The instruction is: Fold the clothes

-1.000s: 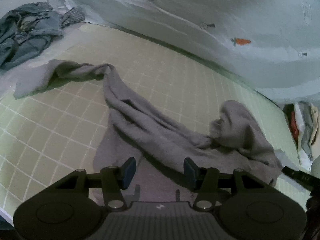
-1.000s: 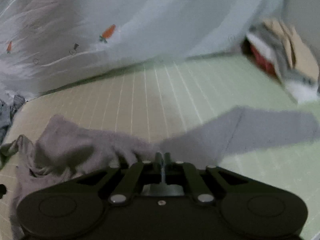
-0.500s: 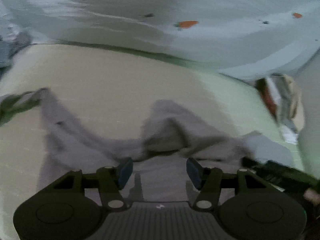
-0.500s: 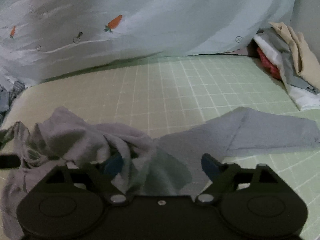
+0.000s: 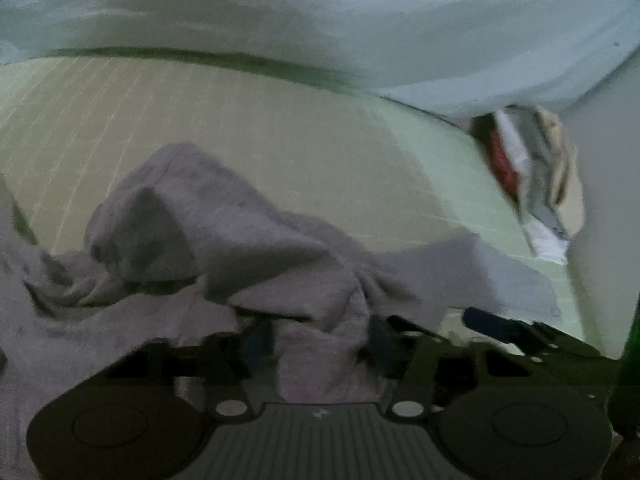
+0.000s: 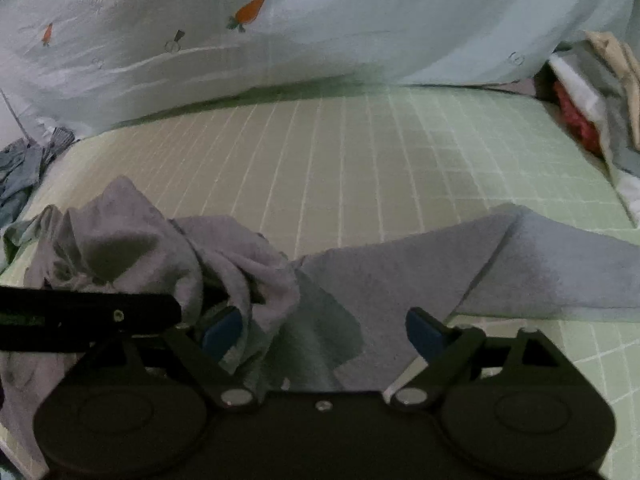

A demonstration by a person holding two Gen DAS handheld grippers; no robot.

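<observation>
A grey garment [image 5: 240,240] lies crumpled on the green checked bed sheet [image 6: 360,160], with one flat part [image 6: 400,272] stretching out to the right. My left gripper [image 5: 318,342] is pushed into the heap. Its fingertips are blurred and half buried, with a bunch of the grey cloth caught between them, so it reads as shut on the garment. My right gripper [image 6: 324,328] stands wide and its jaws are still opening. A fold of cloth lies loose between them, and the pads do not press it. The two grippers are close side by side.
A pale quilt with carrot prints [image 6: 320,40] rises along the far side of the bed. A stack of clothes [image 6: 592,100] sits at the right edge. Bluish clothes [image 6: 24,168] lie at the far left. Bare sheet lies beyond the garment.
My right gripper went from shut on the cloth to wide open, and the fold dropped. My left gripper swung right, toward the right gripper, and sank into the heap, where cloth now fills its jaws.
</observation>
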